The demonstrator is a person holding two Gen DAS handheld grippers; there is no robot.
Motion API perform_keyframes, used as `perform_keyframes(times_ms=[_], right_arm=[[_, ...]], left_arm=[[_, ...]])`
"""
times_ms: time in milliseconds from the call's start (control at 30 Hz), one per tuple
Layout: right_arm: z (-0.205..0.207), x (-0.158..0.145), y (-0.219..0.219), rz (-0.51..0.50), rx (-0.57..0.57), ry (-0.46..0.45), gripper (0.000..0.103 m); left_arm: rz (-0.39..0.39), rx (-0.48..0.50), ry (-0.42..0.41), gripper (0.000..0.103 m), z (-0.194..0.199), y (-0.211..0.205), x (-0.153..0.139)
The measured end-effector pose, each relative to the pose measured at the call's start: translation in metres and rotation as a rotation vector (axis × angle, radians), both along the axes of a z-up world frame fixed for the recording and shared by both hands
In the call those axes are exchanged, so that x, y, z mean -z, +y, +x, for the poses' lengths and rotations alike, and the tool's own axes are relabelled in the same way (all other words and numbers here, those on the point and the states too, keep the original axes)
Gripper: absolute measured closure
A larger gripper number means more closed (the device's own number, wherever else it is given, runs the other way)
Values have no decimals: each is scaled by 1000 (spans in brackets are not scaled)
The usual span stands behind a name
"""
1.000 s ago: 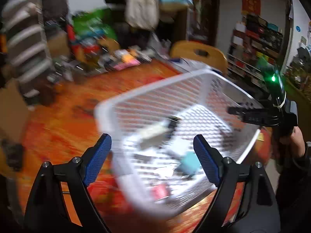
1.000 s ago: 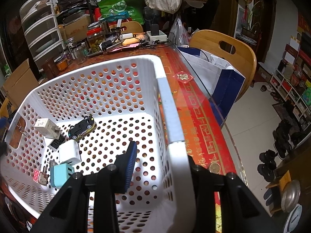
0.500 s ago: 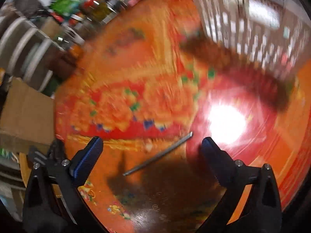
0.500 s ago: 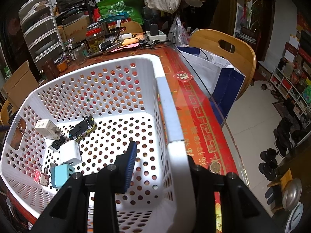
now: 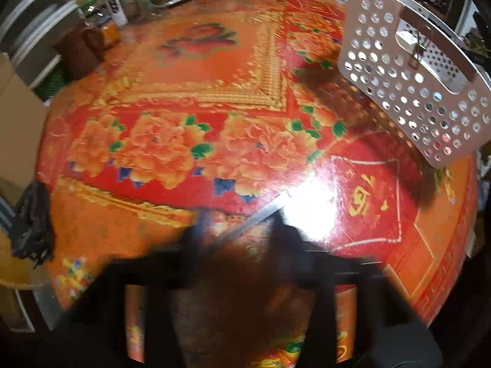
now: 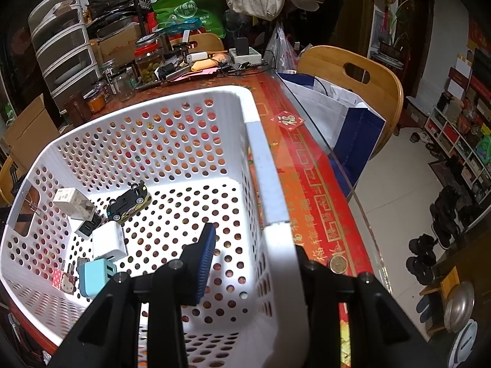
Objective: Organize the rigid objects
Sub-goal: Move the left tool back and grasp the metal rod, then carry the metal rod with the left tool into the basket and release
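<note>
Right gripper (image 6: 254, 260): clamped on the right wall of the white perforated basket (image 6: 264, 168), blue-padded finger (image 6: 205, 260) inside, other finger outside and mostly hidden behind the wall.

Basket on the red and orange flowered table (image 6: 307, 184), near its right edge. On the basket floor, gathered at the left side: a black toy car (image 6: 130, 204), a white charger (image 6: 109, 242), a light-blue charger (image 6: 95, 276) just beside it, a white boxy plug (image 6: 72, 201), and a small pink cartoon-cat item (image 6: 64, 282). A wire clip (image 6: 30, 202) hanging at the left handle opening. A coin (image 6: 337, 265) on the table outside the basket, close to the clamped wall.

Left gripper (image 5: 241, 233): pointing down at the table (image 5: 184, 92), fingers strongly blurred, jaws closing. Between them, flat on the table, a thin metal rod (image 5: 257, 216), lying diagonally next to a bright glare. Cannot tell through the blur whether the pads already press on it. Same basket (image 5: 399, 92) at the upper right of this view, well apart from the rod.
</note>
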State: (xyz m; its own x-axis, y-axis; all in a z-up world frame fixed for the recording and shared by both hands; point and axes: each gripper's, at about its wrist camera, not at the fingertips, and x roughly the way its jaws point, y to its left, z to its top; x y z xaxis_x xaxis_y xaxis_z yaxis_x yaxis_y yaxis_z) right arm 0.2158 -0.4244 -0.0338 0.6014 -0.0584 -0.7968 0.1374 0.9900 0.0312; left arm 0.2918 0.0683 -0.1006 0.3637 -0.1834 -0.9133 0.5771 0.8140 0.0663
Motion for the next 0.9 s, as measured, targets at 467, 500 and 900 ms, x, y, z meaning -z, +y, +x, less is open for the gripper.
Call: perform_keyframes(times_ms=[467,500,900], right_arm=[[0,0,0,1,0,-3,67],[0,-1,1,1,0,-3,67],[1,-1,1,1,0,-3,67]], left_arm=[[7,-159,-43,95,-17,-28,5],[0,-175,-50,96,-16,-29,6],[-41,-254,-80,98,-21,-28,8]])
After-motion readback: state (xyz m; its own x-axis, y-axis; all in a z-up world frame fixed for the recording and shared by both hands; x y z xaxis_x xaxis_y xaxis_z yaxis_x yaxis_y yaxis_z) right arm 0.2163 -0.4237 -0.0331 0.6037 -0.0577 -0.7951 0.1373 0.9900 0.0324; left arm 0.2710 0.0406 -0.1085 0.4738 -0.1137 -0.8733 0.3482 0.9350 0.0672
